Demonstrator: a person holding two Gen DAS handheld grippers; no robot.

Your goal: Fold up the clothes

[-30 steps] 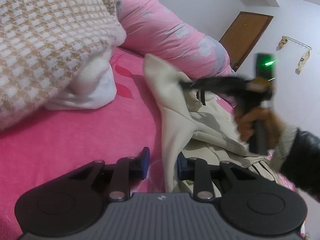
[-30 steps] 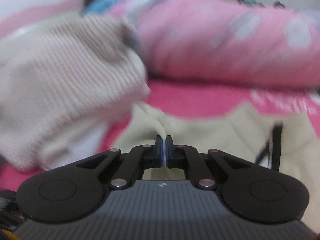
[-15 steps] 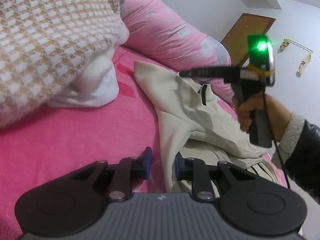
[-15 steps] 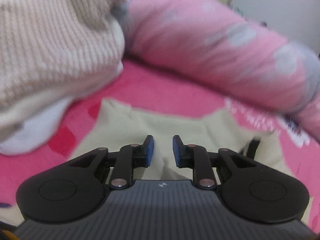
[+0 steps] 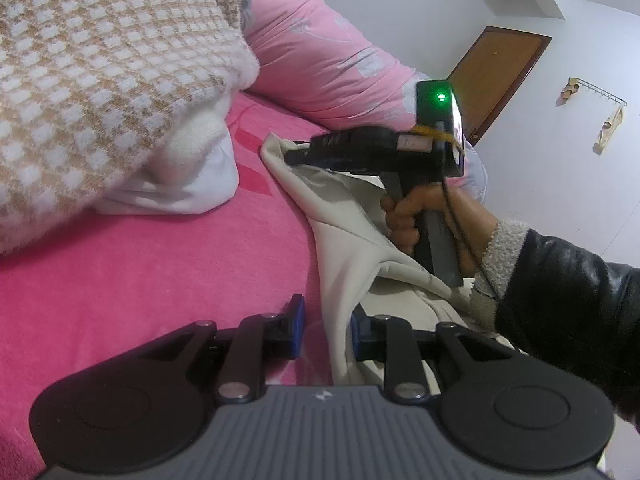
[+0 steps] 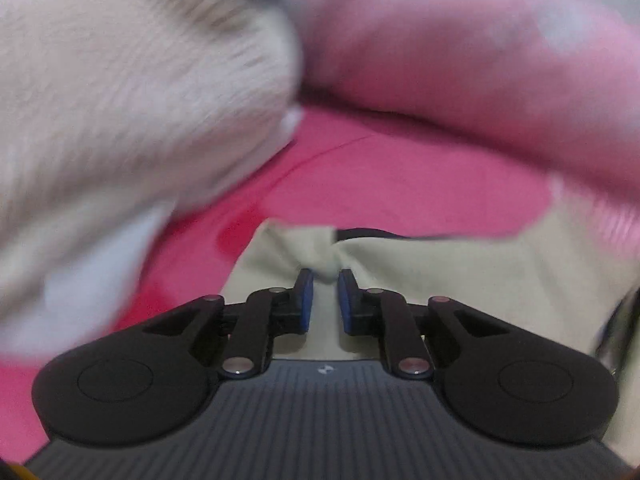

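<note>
A beige garment (image 5: 352, 232) lies crumpled on the pink bedsheet (image 5: 160, 272). My left gripper (image 5: 326, 332) stays low at its near edge. One fold runs between the blue pads against the right one, with bare sheet showing beside the left pad, so it stands open. My right gripper (image 5: 290, 155), held by a hand (image 5: 404, 216), reaches the garment's far corner. In the blurred right wrist view its jaws (image 6: 324, 300) are closing, and a puckered bunch of the beige garment (image 6: 460, 280) is pinched at their tips.
A brown-and-white checked blanket (image 5: 100, 80) with white cloth (image 5: 192, 184) under it is heaped on the left. A pink floral duvet (image 5: 328, 64) runs along the back. A black sleeve (image 5: 560, 300) crosses the right side. A brown door (image 5: 504, 76) stands beyond.
The right gripper opened, moved forward and down to the garment's far corner, and has narrowed onto the cloth there. The garment's corner shifted. The left gripper has stayed put.
</note>
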